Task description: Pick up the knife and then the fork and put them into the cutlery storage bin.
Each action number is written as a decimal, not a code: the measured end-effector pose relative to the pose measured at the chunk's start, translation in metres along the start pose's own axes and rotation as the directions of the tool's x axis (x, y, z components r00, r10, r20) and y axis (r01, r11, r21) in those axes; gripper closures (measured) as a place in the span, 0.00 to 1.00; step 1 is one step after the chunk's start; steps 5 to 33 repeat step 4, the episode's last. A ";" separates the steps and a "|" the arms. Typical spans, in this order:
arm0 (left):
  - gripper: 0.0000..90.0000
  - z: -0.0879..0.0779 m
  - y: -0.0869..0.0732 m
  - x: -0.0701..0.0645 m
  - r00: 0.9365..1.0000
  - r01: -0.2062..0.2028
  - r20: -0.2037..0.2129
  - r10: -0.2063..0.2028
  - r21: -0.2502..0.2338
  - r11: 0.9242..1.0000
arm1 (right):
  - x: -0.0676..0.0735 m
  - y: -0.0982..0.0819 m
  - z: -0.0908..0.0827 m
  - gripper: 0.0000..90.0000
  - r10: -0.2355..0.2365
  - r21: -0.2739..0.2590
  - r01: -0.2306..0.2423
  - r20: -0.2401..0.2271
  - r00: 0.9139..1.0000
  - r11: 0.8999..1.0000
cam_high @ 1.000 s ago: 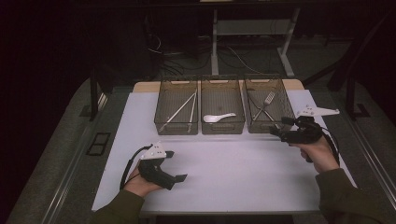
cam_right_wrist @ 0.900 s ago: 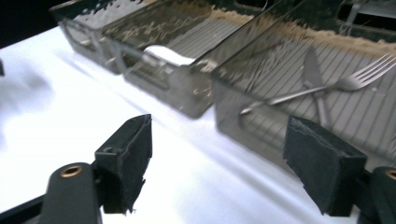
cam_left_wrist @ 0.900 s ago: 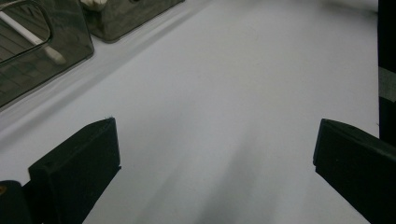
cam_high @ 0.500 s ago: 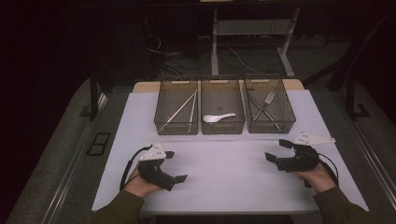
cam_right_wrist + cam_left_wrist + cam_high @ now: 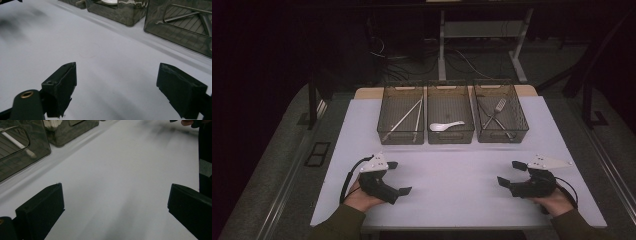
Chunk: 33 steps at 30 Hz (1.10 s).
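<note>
Resting both grippers, left (image 5: 398,177) and right (image 5: 510,173), open-jawed and empty on the tabletop (image 5: 452,165), I judge the nearest thing, the fork (image 5: 497,109) in the bin (image 5: 501,134) well ahead of the right jaws, stiff, light, slippery, best pinched mid-handle.

Matt white table sheet (image 5: 452,175); glossy smoky plastic bins (image 5: 451,131); metal fork (image 5: 498,107)
</note>
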State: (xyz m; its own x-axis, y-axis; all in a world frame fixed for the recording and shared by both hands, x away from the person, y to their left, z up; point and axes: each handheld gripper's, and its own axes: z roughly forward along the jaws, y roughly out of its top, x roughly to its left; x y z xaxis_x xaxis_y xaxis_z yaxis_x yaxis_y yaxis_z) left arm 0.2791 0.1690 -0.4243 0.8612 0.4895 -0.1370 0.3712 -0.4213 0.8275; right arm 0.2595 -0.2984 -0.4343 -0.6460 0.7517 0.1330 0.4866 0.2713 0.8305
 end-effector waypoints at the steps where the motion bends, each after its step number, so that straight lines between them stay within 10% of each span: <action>1: 0.00 0.000 0.000 0.000 1.000 -0.001 0.000 0.001 0.000 1.000 | 0.000 0.000 0.000 0.18 0.000 -0.003 0.000 -0.002 1.000 1.000; 33: 0.00 0.000 0.000 -0.001 1.000 -0.002 0.001 0.002 0.002 1.000 | 0.000 0.000 0.000 0.18 0.000 -0.002 0.000 0.001 1.000 1.000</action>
